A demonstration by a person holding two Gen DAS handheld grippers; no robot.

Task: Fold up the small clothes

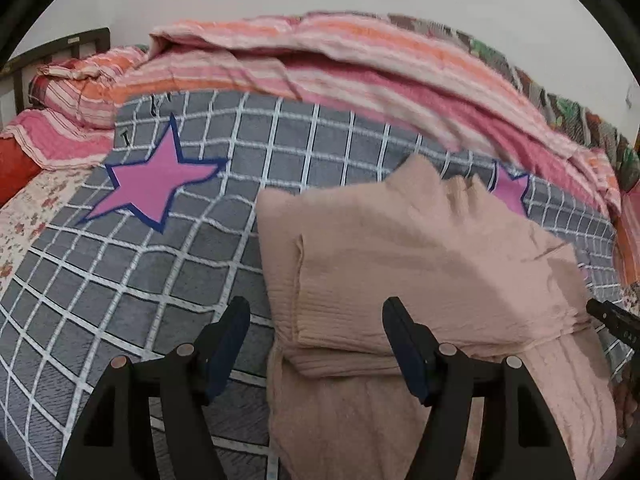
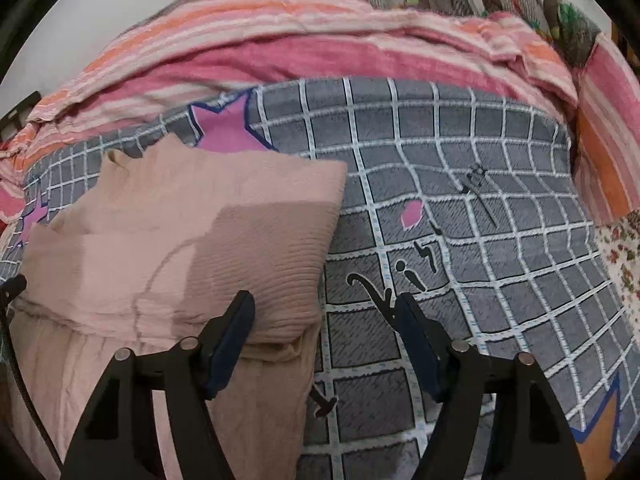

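above the folded pink garment (image 1: 420, 264) both the left gripper (image 1: 316, 344) and right gripper (image 2: 326, 340) hover, jaws spread wide, holding nothing.

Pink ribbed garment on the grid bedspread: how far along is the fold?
Done: the pink ribbed garment already has one layer folded over itself on the grey grid bedspread. In hand: nothing; the left gripper and right gripper are open above its near edges. Left: likely another fold, lower part unfolded.

left claw (image 1: 316, 316): black arms, navy pads, copper rivets | right claw (image 2: 326, 312): same, black cable
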